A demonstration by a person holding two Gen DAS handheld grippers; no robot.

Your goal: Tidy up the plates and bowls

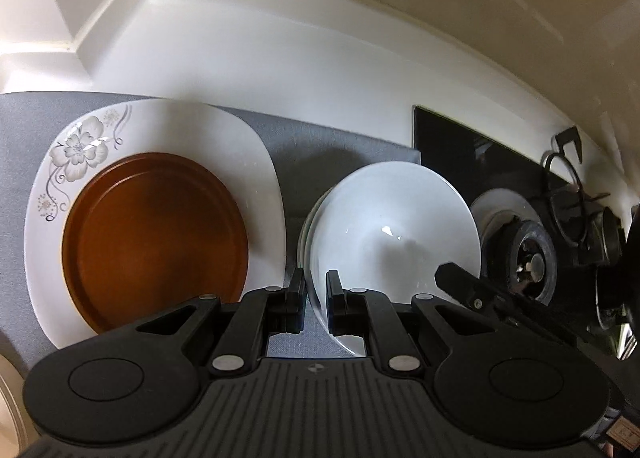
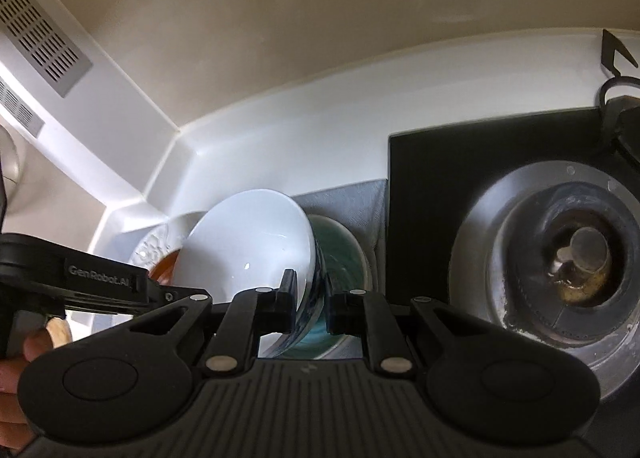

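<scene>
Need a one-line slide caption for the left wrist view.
Left gripper pinches the white bowl rim beside a brown plate on a floral square plate.

Home kitchen, gas burner (image 2: 576,258) set in a black glass hob (image 2: 432,186), plates and bowls on a grey mat (image 1: 320,146) (white desk beneath), metal vent grille (image 2: 44,30)
</scene>
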